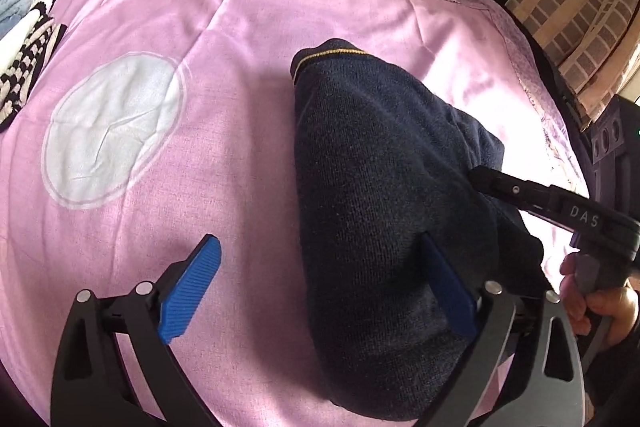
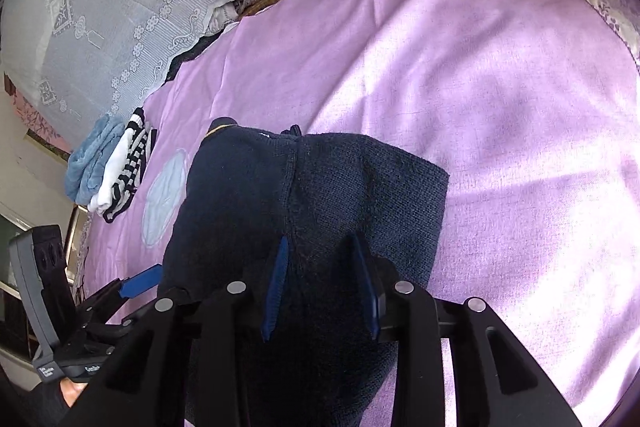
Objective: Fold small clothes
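Observation:
A navy knit garment [image 1: 384,195] with a thin gold line at its far hem lies bunched on the pink sheet [image 1: 240,27]. My left gripper [image 1: 320,241] stands wide open low over its near end. One blue pad [image 1: 192,291] is over bare sheet and the other rests against the knit. In the right wrist view my right gripper [image 2: 319,239] is narrowed on a ridge of the navy garment [image 2: 360,187], with fabric filling the gap between its pads. From the left wrist view, the right gripper's finger [image 1: 492,183] meets the garment's right edge, and a hand [image 1: 600,303] holds its handle.
A pile of folded clothes [image 2: 112,171], blue fleece, white and black-striped, sits at the sheet's left edge. White lace cloth [image 2: 120,7] covers the back. A pale round patch [image 1: 112,131] marks the sheet. Brick-patterned boxes [image 1: 580,27] stand at the right.

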